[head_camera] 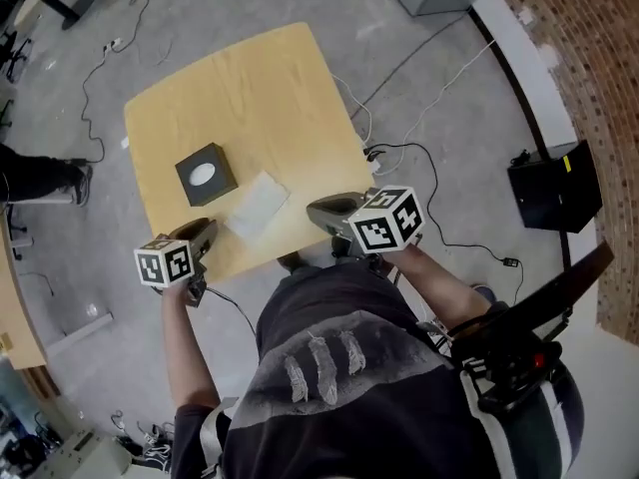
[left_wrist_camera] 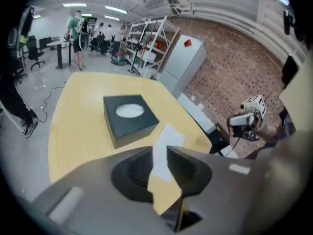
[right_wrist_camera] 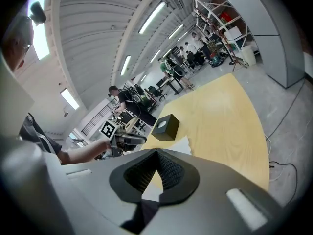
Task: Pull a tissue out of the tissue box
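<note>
From the head view, the dark tissue box [head_camera: 207, 174] sits on the yellow table [head_camera: 270, 78], with white showing in its oval opening. One tissue [head_camera: 257, 205] lies flat on the tabletop just beside the box, on the side nearer the person and apart from the opening, so the pull looks done. The left gripper [head_camera: 203, 230] hovers at the table's near edge, near the box. The right gripper [head_camera: 318, 209] hangs beyond the tissue from the box, also at the near edge.

In the left gripper view, the jaws stand a little apart with nothing between them. The box and the loose tissue are seen through the slit, lying on the table beyond.

In the right gripper view, the jaw tips meet and hold nothing. The box lies well ahead, with the tissue between it and the jaws.

The main risk is likely the loose sheet. It is light and lies close to the near edge, so a gripper sweeping low past it could brush it off the table. If a second tissue is wanted, nothing pins the box, so a sharp tug could drag or lift the box, or tear the sheet.
</note>
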`<state>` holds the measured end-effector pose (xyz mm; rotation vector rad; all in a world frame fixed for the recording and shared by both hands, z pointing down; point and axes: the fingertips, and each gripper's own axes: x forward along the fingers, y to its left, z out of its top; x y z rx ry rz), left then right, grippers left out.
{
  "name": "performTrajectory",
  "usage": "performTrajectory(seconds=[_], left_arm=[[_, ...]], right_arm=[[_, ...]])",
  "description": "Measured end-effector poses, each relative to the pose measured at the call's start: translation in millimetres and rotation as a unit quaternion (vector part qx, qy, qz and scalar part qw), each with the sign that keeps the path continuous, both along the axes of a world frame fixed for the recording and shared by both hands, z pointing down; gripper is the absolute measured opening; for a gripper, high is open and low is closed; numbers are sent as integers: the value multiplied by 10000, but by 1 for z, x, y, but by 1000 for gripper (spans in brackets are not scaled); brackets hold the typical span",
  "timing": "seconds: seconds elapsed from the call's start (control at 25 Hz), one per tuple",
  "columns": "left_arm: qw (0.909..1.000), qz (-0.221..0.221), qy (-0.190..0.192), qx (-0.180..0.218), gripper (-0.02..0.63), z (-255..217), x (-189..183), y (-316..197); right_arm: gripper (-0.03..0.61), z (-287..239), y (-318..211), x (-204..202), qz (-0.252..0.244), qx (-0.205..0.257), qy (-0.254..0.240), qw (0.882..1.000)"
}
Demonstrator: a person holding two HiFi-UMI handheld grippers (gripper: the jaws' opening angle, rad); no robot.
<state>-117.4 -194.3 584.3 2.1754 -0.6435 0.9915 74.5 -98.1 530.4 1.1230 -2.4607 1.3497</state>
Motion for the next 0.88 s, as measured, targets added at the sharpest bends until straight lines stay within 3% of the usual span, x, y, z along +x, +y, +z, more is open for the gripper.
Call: performTrajectory(seconds=[0.08, 0.36, 0.56, 0.88], left_arm=[[9985, -150, 310, 423, 3, -39, 16, 1], [9842, -479, 666, 1566, 3, -117, 54, 52], [9756, -628, 1145, 1764, 2, -143, 74, 88], [9606, -559, 1679, 2145, 3, -170, 82, 134]], right_arm=[[-3, -18, 2, 10, 39, 122, -84, 9999], [-3, -47, 23, 24, -256, 437, -463, 9976], [-3, -49, 32, 13, -613, 480, -516, 9956], [-3, -80, 51, -20, -778, 839, -581, 9917]])
